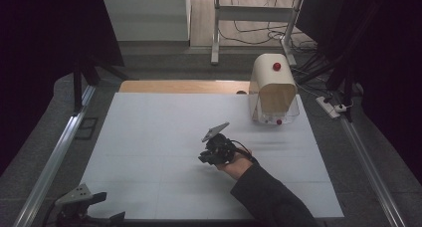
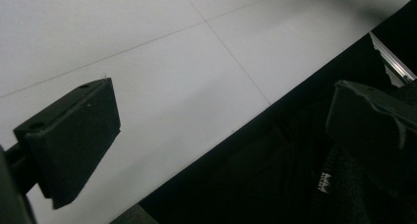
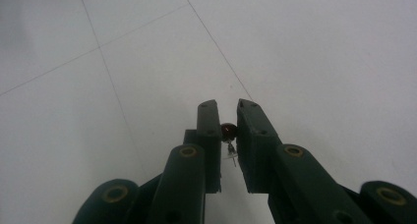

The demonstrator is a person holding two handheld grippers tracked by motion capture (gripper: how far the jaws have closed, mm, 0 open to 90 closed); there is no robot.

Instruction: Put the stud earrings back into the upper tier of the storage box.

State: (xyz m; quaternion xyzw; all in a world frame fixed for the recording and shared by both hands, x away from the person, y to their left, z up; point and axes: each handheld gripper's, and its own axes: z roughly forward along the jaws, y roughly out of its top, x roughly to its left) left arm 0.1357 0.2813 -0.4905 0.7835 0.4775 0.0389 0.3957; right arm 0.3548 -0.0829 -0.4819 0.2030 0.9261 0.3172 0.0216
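Right gripper is clamped on a tiny red-headed pin at table centre. Light, slippery, bendy, so grip the head. Left gripper, 7 o'clock corner, jaws apart.

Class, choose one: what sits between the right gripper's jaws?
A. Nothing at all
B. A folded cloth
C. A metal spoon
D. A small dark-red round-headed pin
D: in the right gripper view, the right gripper has its jaws nearly closed on a small dark-red round-headed pin, thin metal stem below.

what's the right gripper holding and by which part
The right gripper pinches a small red-headed pin by its round head; its thin metal shank hangs free below.
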